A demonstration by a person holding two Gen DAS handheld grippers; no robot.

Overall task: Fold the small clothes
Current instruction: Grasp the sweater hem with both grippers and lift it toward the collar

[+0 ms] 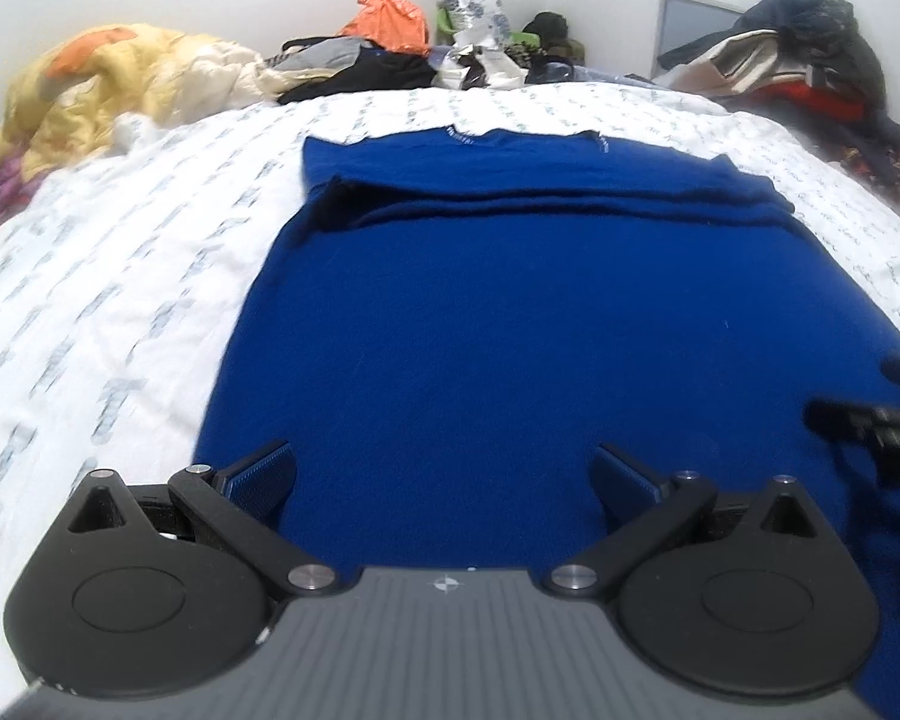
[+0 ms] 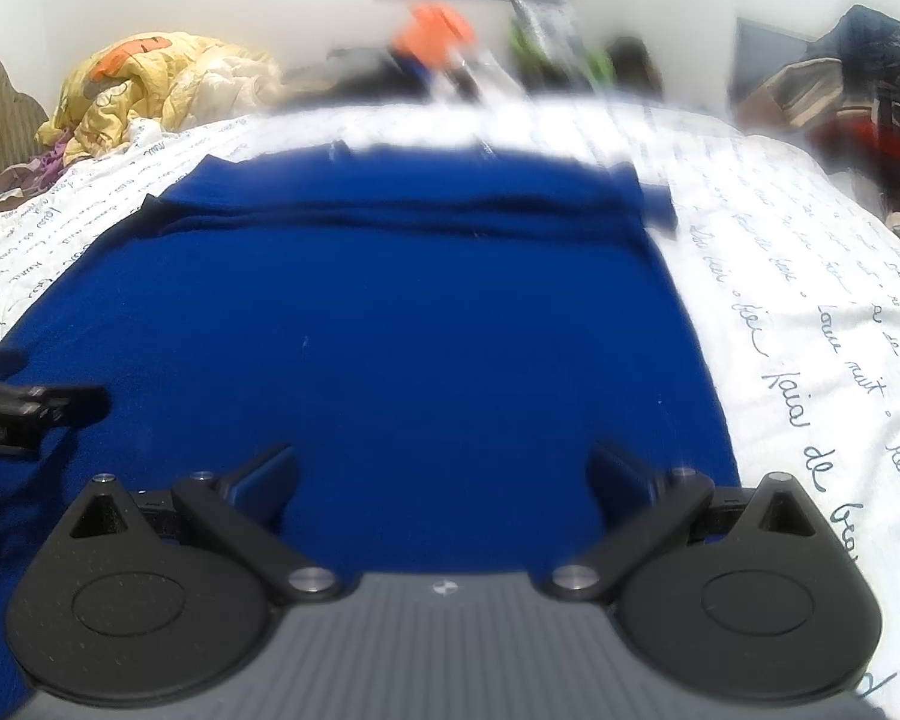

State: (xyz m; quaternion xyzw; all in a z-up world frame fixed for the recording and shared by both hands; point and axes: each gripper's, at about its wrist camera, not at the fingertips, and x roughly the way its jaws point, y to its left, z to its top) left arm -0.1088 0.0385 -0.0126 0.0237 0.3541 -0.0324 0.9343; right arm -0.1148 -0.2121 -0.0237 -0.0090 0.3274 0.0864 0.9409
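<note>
From the left wrist view, the left claw [image 1: 444, 480] has its two fingers wide apart and nothing is between them. The blue garment [image 1: 510, 312] lies flat on the bed [image 1: 120, 300], directly in front of the claw and under the gap between the fingers; whether the fingertips touch the cloth I cannot tell. The near hem of the garment is hidden behind the claw body. Its far part shows a folded band across the width, and two small labels near the far edge are too small to read. At the right edge, the right claw [image 1: 870, 420] is cut off by the frame and blurred. Behind the bed are a yellow quilt [image 1: 120, 78], an orange bag [image 1: 390, 18] and a heap of dark clothes [image 1: 810, 60], all well apart from the garment.

From the right wrist view, the right claw [image 2: 444, 480] is also spread open and empty. The blue garment [image 2: 360, 330] fills the area in front of it, and its right edge runs just beside the right finger, with the white sheet with handwritten print [image 2: 810, 300] beyond. The far half of this view is blurred, so the things behind the bed are hard to make out. At the left edge the left claw [image 2: 24, 402] enters, cut off, above the cloth.
</note>
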